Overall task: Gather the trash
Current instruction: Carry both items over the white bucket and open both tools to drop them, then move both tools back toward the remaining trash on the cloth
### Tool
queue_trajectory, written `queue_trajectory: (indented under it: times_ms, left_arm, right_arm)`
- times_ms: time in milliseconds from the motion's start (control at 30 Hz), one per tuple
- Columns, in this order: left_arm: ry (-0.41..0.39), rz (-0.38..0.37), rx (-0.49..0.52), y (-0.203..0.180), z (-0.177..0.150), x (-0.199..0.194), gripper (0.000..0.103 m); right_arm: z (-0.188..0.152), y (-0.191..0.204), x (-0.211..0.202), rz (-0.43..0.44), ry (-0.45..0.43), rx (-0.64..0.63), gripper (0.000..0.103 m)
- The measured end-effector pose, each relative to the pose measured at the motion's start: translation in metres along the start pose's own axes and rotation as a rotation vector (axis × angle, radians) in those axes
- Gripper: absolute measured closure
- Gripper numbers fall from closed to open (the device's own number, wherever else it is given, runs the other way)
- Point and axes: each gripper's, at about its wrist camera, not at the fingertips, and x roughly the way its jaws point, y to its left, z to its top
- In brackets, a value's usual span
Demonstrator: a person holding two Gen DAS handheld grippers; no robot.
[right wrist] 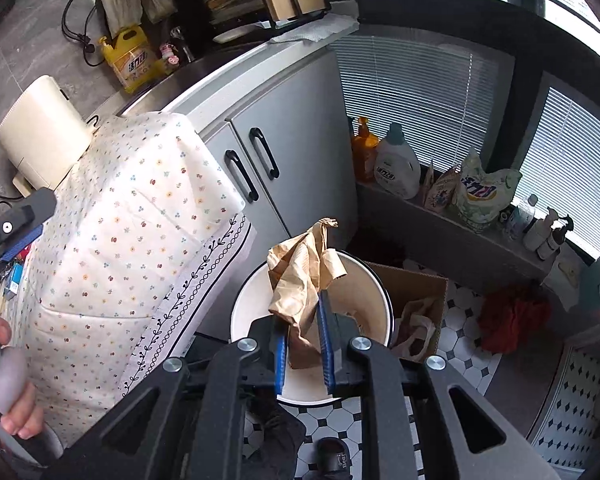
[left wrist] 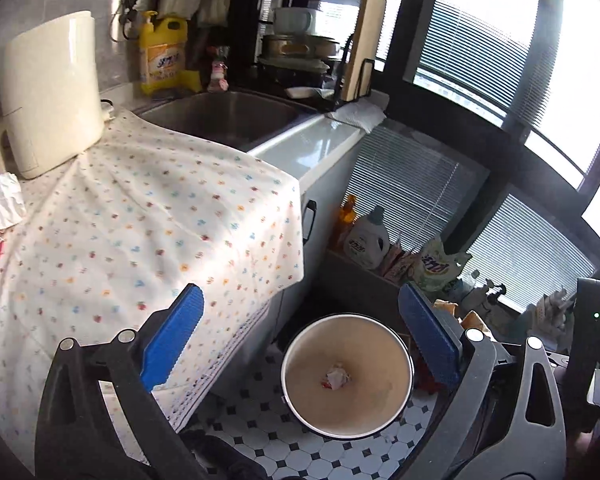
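Right tool point(right wrist: 303, 346): clenched on crumpled brown paper point(right wrist: 300, 284), blue pads pinching its lower end.
Paper axis: long, running up-frame from the pads, top flopping over the bin rim.
Bin point(right wrist: 240, 300): white, on the floor, directly behind and below the paper at lower centre.
Left tool point(left wrist: 300, 336): released, nothing between the pads; bin point(left wrist: 288, 360) below, a small wad point(left wrist: 337, 376) at its bottom.
Remaining trash: crumpled paper point(left wrist: 2, 206) on the counter point(left wrist: 120, 220), left edge.
Nearer hand: left, by my reckoning.

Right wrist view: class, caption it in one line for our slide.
Right hand-held gripper holds crumpled brown paper over the bin.
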Motion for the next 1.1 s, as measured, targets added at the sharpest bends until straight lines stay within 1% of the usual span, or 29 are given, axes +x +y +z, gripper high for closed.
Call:
queue_trajectory:
  times_ms: [133, 200, 233, 267, 300, 367, 433, 500, 567, 667, 700, 733, 800, 867, 1000, 1100]
  left_arm:
    - [-0.064, 0.111, -0.045, 0.035, 0.003, -0.041, 0.006]
    - [-0.085, 0.141, -0.071, 0.053, 0.003, -0.061, 0.006]
    - [-0.095, 0.159, -0.081, 0.061, 0.002, -0.070, 0.006]
    - [-0.104, 0.175, -0.088, 0.068, 0.002, -0.078, 0.006]
    - [-0.113, 0.193, -0.092, 0.075, 0.001, -0.087, 0.006]
    - [-0.132, 0.222, -0.108, 0.089, -0.001, -0.102, 0.006]
    - [-0.144, 0.254, -0.142, 0.105, -0.002, -0.120, 0.006]
    - [-0.162, 0.274, -0.166, 0.118, -0.004, -0.140, 0.006]
    - [-0.187, 0.322, -0.174, 0.129, -0.006, -0.163, 0.006]
    - [-0.216, 0.393, -0.194, 0.145, -0.005, -0.195, 0.006]
    - [-0.227, 0.418, -0.199, 0.149, -0.006, -0.205, 0.006]
    - [-0.239, 0.439, -0.203, 0.153, -0.005, -0.214, 0.006]
    - [-0.265, 0.487, -0.210, 0.160, -0.005, -0.230, 0.006]
    - [-0.292, 0.509, -0.214, 0.165, -0.004, -0.243, 0.006]
    - [-0.312, 0.569, -0.211, 0.172, -0.003, -0.263, 0.006]
    - [-0.338, 0.604, -0.198, 0.175, -0.004, -0.274, 0.006]
  right_arm:
    - [0.007, 0.016, 0.002, 0.010, -0.003, -0.045, 0.086]
    - [0.008, 0.024, 0.005, 0.013, 0.000, -0.062, 0.085]
    - [0.009, 0.027, 0.008, 0.008, 0.004, -0.069, 0.077]
    - [0.009, 0.029, 0.009, -0.006, 0.005, -0.072, 0.064]
    - [0.009, 0.030, 0.009, -0.024, -0.002, -0.076, 0.059]
    - [0.009, 0.033, 0.008, -0.047, -0.014, -0.082, 0.046]
    - [0.009, 0.034, 0.004, -0.060, -0.021, -0.065, 0.036]
    - [0.011, 0.039, 0.000, -0.057, -0.027, -0.066, 0.031]
    - [0.014, 0.047, -0.006, -0.050, -0.037, -0.074, 0.023]
    - [0.020, 0.071, -0.019, -0.031, -0.067, -0.115, 0.013]
    - [0.023, 0.080, -0.025, -0.024, -0.083, -0.132, 0.012]
    - [0.027, 0.090, -0.031, -0.014, -0.101, -0.146, 0.008]
    - [0.034, 0.108, -0.043, 0.015, -0.135, -0.171, 0.008]
    - [0.041, 0.128, -0.053, 0.044, -0.152, -0.196, 0.008]
    - [0.050, 0.167, -0.072, 0.077, -0.210, -0.277, 0.008]
    - [0.056, 0.190, -0.081, 0.122, -0.239, -0.311, 0.008]
